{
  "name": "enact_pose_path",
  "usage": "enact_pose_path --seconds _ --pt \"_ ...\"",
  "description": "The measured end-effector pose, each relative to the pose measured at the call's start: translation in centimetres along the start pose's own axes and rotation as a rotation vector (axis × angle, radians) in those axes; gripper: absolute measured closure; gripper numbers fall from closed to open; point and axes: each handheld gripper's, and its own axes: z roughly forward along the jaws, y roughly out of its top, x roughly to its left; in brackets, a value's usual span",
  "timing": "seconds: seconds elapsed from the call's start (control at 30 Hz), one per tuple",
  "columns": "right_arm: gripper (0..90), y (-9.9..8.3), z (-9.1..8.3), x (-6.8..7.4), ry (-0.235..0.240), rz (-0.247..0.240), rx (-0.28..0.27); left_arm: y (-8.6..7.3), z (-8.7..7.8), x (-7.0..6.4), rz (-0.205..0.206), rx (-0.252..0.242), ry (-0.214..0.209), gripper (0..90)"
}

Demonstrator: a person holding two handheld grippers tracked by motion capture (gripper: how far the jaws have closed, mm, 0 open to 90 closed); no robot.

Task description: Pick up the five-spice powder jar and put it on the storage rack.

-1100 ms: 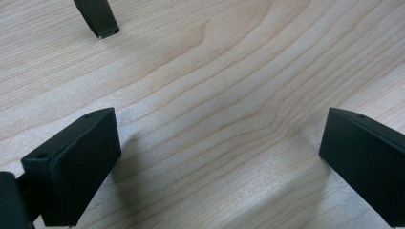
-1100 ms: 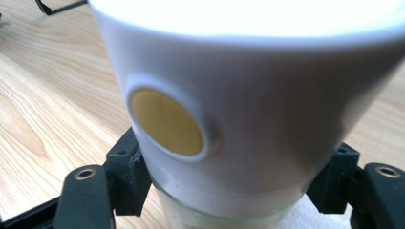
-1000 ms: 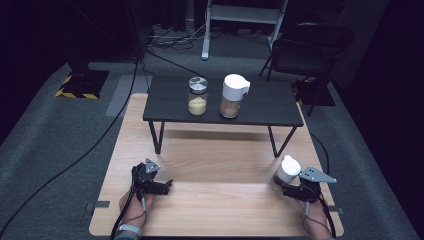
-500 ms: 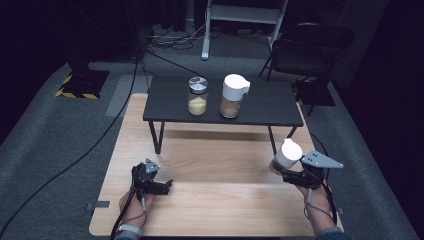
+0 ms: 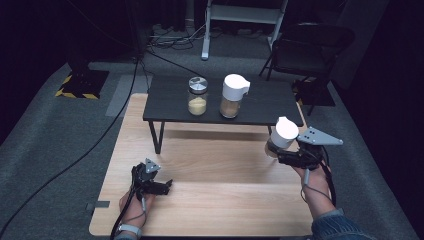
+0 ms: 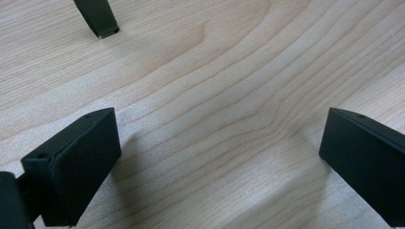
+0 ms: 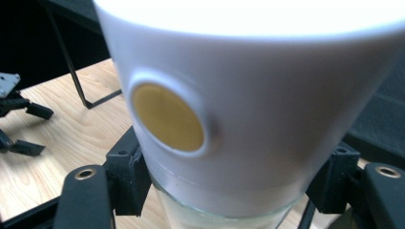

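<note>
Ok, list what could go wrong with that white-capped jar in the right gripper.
1. The right gripper grips the white-capped jar low on its glass, under the wide cap; it looks top-heavy and tilted, so it could slip or tip.
2. The cap's round opening looks uncovered; more tilt might spill the contents.
3. The jar hangs close to the black table edge and could knock it.

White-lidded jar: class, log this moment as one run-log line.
right gripper: shut on white-lidded jar, lifted | left gripper: open, empty, on wooden board

Glass jar (image 5: 280, 140) with smooth white plastic lid — pale wooden tabletop (image 5: 220, 200), matt, finely grained.
</note>
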Motion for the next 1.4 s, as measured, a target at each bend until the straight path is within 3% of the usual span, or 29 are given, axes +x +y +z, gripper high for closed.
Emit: enact_pose_path --seconds 0.33,0.73,0.97,1.4 --pt "30.3 4.4 0.9 -0.7 0.003 0.017 -0.008 0.0 0.0 0.0 0.0 0.0 0.0 0.4" --pt "30.3 7.7 2.8 -2.4 -0.015 0.033 -0.019 0.0 0.0 0.0 0.0 0.0 0.0 0.4" --pt "30.3 8.7 4.1 -2.9 -0.03 0.024 -0.023 0.0 0.0 0.0 -0.001 -0.001 0.0 0.4" --pt "30.3 8.5 6.3 -4.2 -0.051 0.035 -0.028 0.0 0.0 0.0 -0.002 -0.001 0.001 0.4"
